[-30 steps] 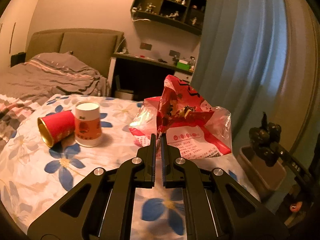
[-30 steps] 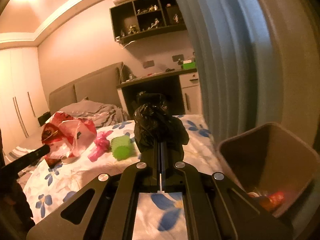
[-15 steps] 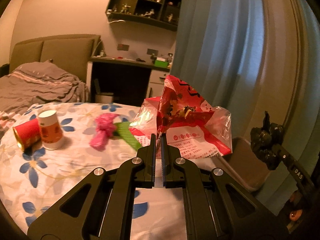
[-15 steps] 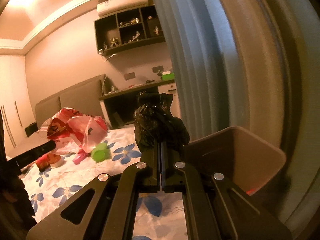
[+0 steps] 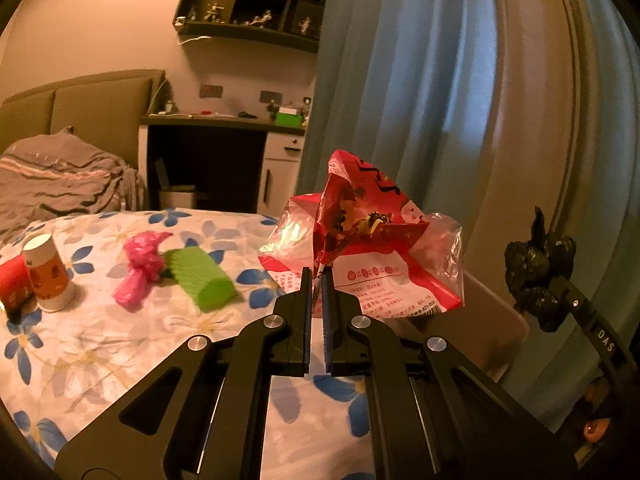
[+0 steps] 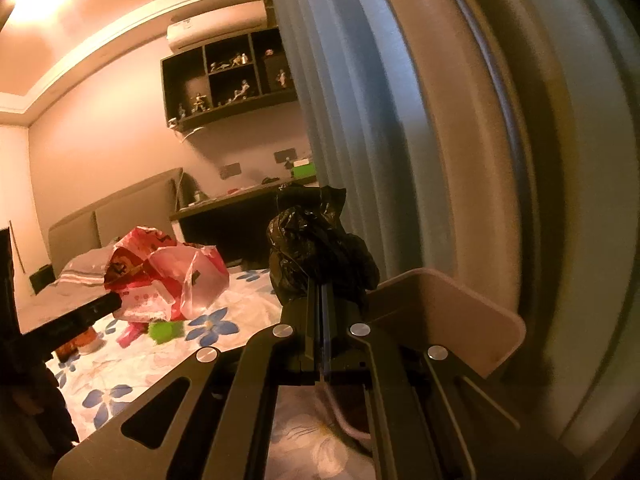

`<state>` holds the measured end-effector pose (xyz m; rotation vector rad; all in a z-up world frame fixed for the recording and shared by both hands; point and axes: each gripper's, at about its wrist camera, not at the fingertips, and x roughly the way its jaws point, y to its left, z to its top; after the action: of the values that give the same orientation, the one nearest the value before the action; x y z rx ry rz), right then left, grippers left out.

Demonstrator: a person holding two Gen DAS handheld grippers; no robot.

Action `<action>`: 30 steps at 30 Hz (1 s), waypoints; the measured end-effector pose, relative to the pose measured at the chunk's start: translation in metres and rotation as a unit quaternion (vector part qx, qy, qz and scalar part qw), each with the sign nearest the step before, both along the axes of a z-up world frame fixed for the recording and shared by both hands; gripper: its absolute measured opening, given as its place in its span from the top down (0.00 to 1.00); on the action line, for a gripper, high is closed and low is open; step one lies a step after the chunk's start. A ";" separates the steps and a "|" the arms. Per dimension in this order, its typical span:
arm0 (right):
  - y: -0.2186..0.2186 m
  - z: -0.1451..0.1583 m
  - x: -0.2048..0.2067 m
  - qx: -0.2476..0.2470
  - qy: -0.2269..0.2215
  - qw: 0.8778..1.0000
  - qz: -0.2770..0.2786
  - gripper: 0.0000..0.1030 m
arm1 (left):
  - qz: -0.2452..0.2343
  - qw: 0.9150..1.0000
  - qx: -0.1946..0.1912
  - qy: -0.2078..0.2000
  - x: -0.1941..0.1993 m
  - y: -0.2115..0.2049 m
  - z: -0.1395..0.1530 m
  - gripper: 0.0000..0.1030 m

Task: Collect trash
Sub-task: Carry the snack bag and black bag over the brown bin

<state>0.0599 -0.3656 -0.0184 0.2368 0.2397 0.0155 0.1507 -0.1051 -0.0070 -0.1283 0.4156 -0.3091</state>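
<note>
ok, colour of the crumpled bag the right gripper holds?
Black crumpled plastic bag; clearest in the right wrist view.

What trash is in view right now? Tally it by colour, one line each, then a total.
Red: 2, the red snack wrapper in the left hand-held gripper and the red cup.
Black: 1, the black bag in the right hand-held gripper.
Pink: 1, the pink wad.
Green: 1, the green piece.
White-orange: 1, the upright cup.
Total: 6.
</note>
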 end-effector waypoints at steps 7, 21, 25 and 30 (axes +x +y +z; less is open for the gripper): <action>-0.018 -0.001 0.001 0.004 -0.003 1.000 -0.020 0.98 | -0.018 1.000 0.005 0.000 0.010 -0.024 0.001 0.96; -0.048 -0.003 0.012 0.005 -0.002 0.999 -0.054 0.98 | -0.057 0.998 0.008 -0.001 0.035 -0.089 0.002 0.96; -0.052 -0.004 0.017 0.007 0.001 0.998 -0.061 0.98 | -0.063 0.998 0.015 -0.001 0.042 -0.107 -0.002 0.96; -0.058 -0.006 0.020 0.009 0.002 0.998 -0.068 0.98 | -0.068 0.998 0.015 0.006 0.048 -0.119 -0.007 0.96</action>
<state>0.0800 -0.4235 -0.0247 0.2706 0.2270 -0.1178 0.1984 -0.2236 -0.0139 -0.0718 0.4424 -0.4366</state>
